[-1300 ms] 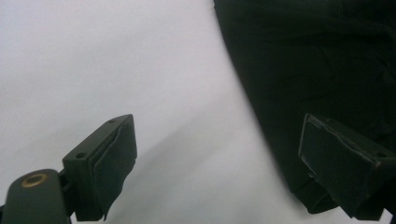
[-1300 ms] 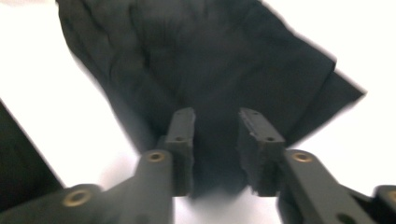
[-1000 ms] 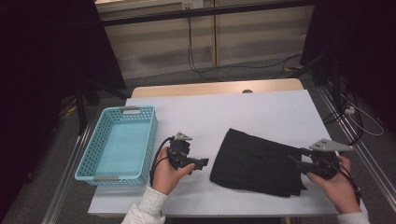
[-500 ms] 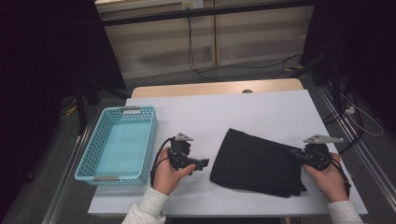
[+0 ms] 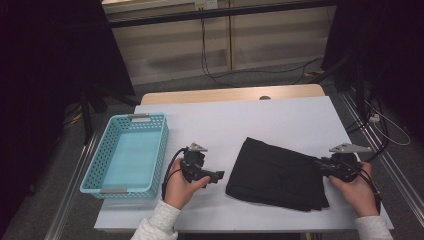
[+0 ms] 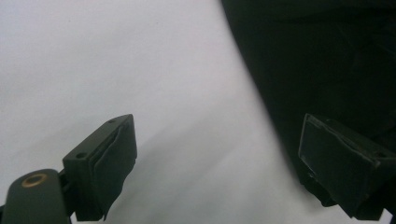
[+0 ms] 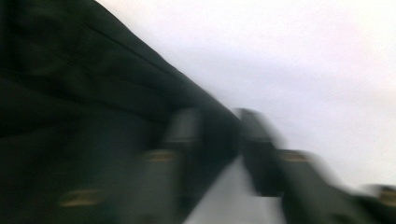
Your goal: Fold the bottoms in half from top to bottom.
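Note:
A black folded cloth [image 5: 275,172] lies flat on the white table [image 5: 240,120], right of the middle. My left gripper [image 5: 216,176] rests low on the table just left of the cloth and points at its left edge. Its jaws stand wide open [image 6: 217,123] with bare table between them and the cloth [image 6: 317,56] beside the right jaw. My right gripper [image 5: 322,166] is at the cloth's right edge. Its jaws have just been opening; the right gripper view is blurred and shows a narrow gap [image 7: 217,116] over the cloth's border [image 7: 70,93].
A light blue perforated basket [image 5: 93,170] stands at the table's left side, with nothing in it. Beyond the cloth, the far half of the white table is bare. Cables lie on the floor behind and to the right of the table.
The right hand has shifted slightly at the cloth's right edge. The left hand and the cloth have stayed put.

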`<state>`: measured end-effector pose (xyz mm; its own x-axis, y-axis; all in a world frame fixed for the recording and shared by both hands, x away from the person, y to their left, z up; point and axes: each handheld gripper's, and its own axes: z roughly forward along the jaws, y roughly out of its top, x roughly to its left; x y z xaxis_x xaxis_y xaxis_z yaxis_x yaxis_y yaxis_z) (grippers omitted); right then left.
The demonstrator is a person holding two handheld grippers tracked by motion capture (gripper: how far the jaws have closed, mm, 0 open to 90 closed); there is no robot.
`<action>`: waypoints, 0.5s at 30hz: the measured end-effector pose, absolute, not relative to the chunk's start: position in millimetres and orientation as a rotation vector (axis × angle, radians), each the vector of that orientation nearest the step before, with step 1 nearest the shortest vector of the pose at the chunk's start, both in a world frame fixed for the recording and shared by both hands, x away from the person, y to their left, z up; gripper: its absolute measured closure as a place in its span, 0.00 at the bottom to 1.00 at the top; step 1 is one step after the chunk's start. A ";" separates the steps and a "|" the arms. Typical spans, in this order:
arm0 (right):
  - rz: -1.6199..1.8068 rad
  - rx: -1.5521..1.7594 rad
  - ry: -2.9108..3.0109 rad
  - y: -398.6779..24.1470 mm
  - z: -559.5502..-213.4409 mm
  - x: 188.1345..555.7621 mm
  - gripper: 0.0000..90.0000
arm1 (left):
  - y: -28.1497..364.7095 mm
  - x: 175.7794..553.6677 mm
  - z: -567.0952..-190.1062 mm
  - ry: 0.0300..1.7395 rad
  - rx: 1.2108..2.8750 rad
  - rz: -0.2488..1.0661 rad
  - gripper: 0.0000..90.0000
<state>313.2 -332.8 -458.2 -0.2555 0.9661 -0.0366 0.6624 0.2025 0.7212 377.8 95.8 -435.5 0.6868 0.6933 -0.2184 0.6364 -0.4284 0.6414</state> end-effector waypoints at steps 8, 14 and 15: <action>1.016 1.605 1.979 -340.2 -466.7 315.2 0.90 | 97.5 378.9 -435.7 1.019 2.174 0.100 0.13; 1.125 1.601 2.019 -333.2 -462.6 315.7 0.96 | 96.9 379.0 -435.7 1.018 2.175 0.098 0.13; 1.123 1.583 2.032 -327.5 -459.9 316.0 0.97 | 97.1 379.1 -435.7 1.020 2.175 0.098 0.13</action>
